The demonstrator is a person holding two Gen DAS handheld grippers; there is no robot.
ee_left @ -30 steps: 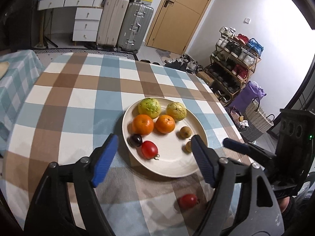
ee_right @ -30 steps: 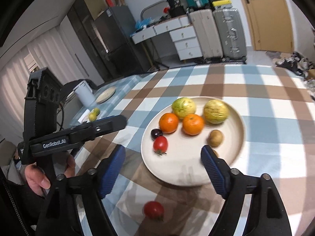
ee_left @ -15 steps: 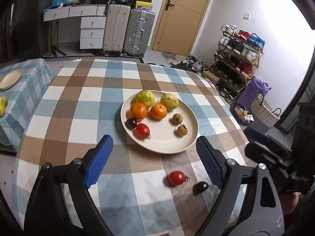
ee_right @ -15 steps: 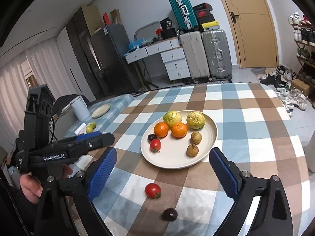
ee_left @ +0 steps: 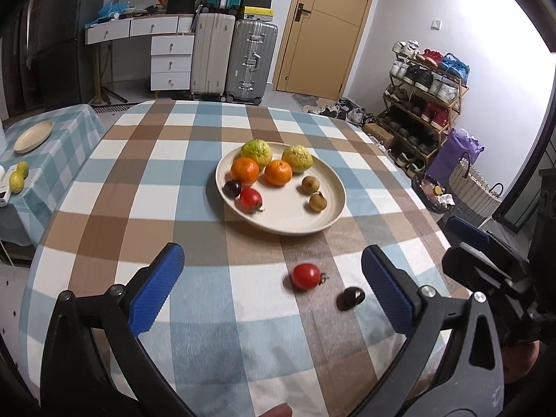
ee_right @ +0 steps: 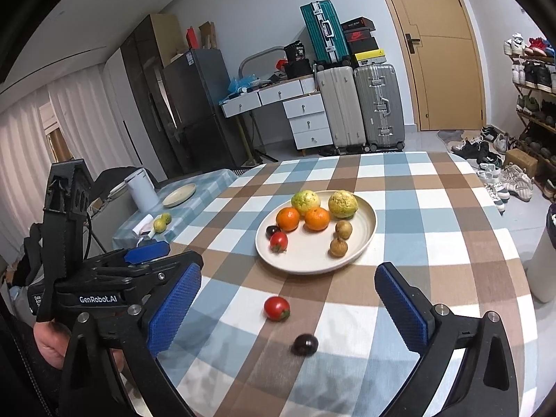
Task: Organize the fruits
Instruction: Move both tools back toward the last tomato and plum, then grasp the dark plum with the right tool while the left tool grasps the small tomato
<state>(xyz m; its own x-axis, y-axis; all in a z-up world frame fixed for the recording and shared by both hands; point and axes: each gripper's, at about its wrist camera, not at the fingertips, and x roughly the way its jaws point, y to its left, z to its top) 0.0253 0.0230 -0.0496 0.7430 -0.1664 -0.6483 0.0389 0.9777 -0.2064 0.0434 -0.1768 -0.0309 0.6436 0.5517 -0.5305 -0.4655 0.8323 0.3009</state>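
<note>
Fruit fills the round cream plate [ee_left: 333, 187]; a glossy red tomato [ee_left: 305, 277] and dark plum [ee_left: 350, 298] lie on checked cloth [ee_left: 208, 295]. Left gripper [ee_left: 274, 292] and right gripper [ee_right: 288, 304], with ribbed blue pads, gape wide, empty.

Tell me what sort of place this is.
Most likely a lived-in home, perhaps a small apartment: suitcases stacked by a door, a loaded shoe rack, and a fruit plate on a checked tablecloth.

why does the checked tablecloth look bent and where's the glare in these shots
Left wrist view: fisheye curves the tablecloth grid and blackens the corners; the wall at far right is blown out. Right wrist view: same bowing, door frame curved; soft, even light, with faint shadows under the loose tomato.
</note>
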